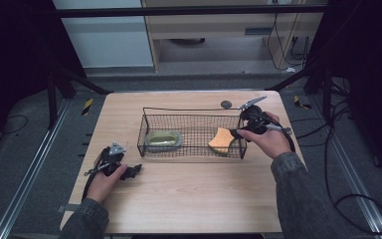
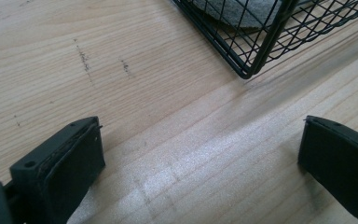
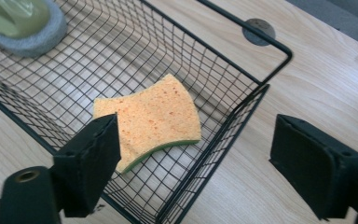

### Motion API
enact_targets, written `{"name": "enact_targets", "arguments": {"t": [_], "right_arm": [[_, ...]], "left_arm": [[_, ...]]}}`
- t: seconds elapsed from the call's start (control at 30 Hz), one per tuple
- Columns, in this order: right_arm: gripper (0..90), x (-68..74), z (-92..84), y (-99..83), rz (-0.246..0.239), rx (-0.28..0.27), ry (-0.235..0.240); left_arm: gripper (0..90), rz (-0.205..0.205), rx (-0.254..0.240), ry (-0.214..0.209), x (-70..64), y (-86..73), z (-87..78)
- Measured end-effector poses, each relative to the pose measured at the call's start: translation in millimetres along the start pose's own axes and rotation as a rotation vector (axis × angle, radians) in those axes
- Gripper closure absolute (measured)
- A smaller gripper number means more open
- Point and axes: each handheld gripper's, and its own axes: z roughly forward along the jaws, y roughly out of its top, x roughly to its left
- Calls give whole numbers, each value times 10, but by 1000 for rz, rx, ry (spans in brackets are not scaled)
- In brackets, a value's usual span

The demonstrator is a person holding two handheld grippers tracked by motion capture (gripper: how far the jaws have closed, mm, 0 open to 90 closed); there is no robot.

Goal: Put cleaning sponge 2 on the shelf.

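Nearest me, my left gripper (image 1: 129, 172) rests on the table (image 1: 189, 189) before the basket (image 1: 144, 130), jaws spread and empty. Farther off, my right gripper (image 1: 237, 133) hangs at the basket's right end, jaws wide, nothing between them; the sponge (image 3: 151, 116) lies inside, leaning on the mesh, beyond it a brush (image 3: 21, 23). I judge the sponge dropped off; next I lift clear.
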Motion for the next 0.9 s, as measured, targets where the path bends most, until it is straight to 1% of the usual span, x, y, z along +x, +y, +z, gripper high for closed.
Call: {"name": "enact_targets", "arguments": {"t": [0.03,0.07,0.1,0.13,0.23,0.4,0.53,0.6,0.67,0.7,0.8,0.83,0.9], "right_arm": [[114,-22,-12,-14,14,-4,-5],[108,-42,-28,-28,32,-5,-10],[106,-62,-48,-47,41,-14,-17],[97,-87,-71,-76,49,-34,-24],[83,-136,-131,-152,60,-58,-44],[82,-226,-233,-320,101,-100,-77],[94,-303,-264,-551,151,-113,-118],[107,-341,-228,-692,181,-110,-138],[108,-377,-148,-848,196,-92,-158],[108,-394,-82,-946,216,-80,-165],[115,-427,90,-1162,256,-52,-173],[116,-426,151,-1233,279,-33,-171],[118,-435,266,-1365,307,-12,-184]], "left_arm": [[0,0,0,0,0,0,0],[0,-3,0,0,-2,-1,0],[0,0,0,0,0,0,0],[0,-2,0,0,-2,0,0],[0,0,0,0,0,0,0],[0,1,0,0,0,0,0],[0,0,0,0,0,0,0],[0,0,0,0,0,0,0],[0,0,0,0,0,0,0],[0,0,0,0,0,0,0],[0,-2,0,0,-2,0,0],[0,0,0,0,0,0,0],[0,-3,0,-1,-2,0,1]]}}
